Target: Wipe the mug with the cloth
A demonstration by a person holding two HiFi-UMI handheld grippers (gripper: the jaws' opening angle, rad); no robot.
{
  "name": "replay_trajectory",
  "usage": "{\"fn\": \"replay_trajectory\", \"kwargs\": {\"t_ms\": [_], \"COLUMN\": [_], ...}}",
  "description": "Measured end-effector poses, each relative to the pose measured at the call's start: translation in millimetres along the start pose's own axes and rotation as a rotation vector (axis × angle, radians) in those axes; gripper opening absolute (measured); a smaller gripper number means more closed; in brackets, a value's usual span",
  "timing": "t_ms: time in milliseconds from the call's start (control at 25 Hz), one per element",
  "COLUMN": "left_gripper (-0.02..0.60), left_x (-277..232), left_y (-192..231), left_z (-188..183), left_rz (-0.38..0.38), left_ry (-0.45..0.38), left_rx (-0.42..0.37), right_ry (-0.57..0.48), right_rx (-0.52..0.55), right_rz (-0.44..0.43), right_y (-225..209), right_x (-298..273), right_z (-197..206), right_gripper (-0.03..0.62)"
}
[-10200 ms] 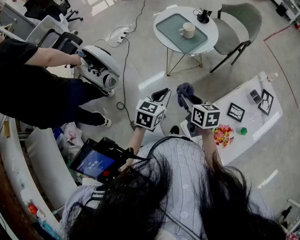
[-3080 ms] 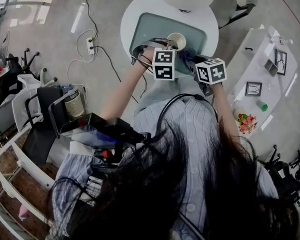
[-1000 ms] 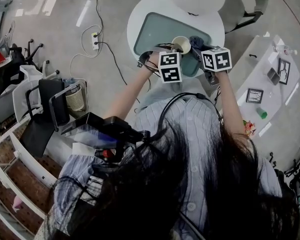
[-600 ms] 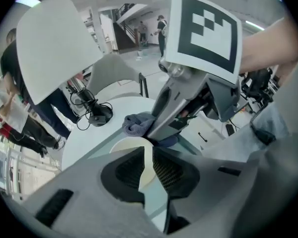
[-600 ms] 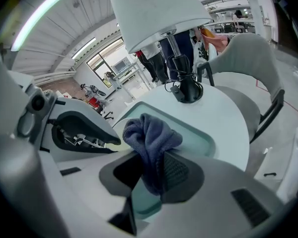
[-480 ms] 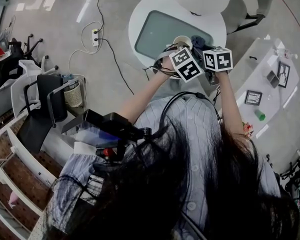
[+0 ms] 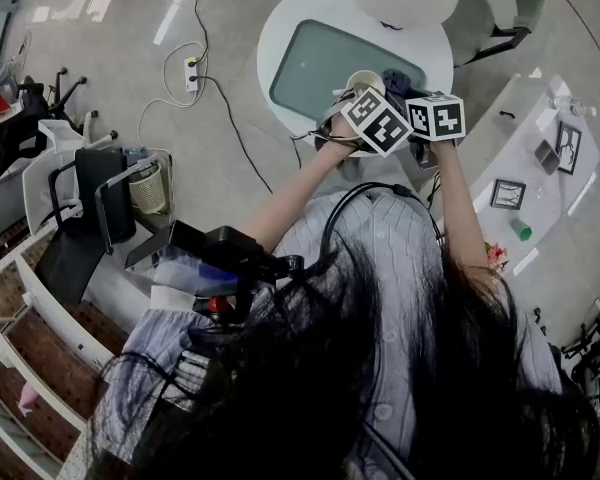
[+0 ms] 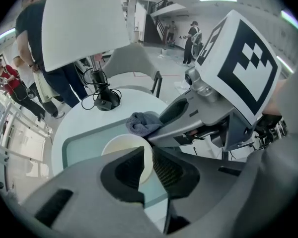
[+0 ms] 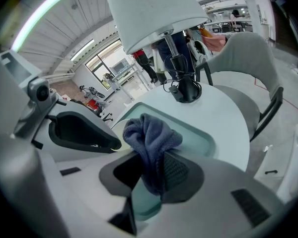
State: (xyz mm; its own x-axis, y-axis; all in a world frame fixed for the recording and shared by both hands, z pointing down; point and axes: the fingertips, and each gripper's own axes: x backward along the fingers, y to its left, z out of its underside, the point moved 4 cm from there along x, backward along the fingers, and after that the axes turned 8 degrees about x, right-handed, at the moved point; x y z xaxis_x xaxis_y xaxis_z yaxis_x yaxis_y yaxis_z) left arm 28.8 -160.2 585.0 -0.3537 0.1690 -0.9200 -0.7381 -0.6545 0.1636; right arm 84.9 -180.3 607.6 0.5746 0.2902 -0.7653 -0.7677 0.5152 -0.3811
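With the cream ceramic mug (image 8: 123, 151) pinched by the left gripper (image 8: 146, 156) and the bunched grey-blue cloth (image 9: 150, 137) clamped in the right gripper (image 9: 151, 176), wiping seems barely begun.

Round white table (image 7: 285, 23) — grey floor (image 7: 100, 88)

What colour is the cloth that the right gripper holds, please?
The cloth is a dusky grey-blue, seen most clearly in the right gripper view.
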Motion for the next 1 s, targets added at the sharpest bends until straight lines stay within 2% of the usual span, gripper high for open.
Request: {"fn": "replay_trajectory", "kwargs": {"t_ms": [200, 560, 720, 880, 1000], "left_gripper": [0.040, 0.040, 0.040, 0.040, 0.040], "left_x": [8, -13, -13, -13, -12], "left_y": [-7, 2, 1, 2, 1], "left_z": [-4, -2, 1, 3, 7], "left_rz": [0.028, -0.036, -0.011, 0.048, 0.084], "left_ry": [-0.011, 0.023, 0.011, 0.006, 0.014], "left_rx": [0.029, 0.115, 0.077, 0.074, 0.037], "right_ry": [-0.007, -0.016, -0.026, 0.004, 0.008], "right_rx": [0.012, -0.024, -0.012, 0.002, 0.017], "right_rz": [-0.009, -0.010, -0.021, -0.034, -0.050], "right_y": [1, 5, 6, 4, 4], "right_x": [-1, 2, 1, -1, -1], "right_z": [-3, -7, -7, -1, 0], "right_gripper": [0.098, 0.098, 0.098, 0.098, 0.098]}}
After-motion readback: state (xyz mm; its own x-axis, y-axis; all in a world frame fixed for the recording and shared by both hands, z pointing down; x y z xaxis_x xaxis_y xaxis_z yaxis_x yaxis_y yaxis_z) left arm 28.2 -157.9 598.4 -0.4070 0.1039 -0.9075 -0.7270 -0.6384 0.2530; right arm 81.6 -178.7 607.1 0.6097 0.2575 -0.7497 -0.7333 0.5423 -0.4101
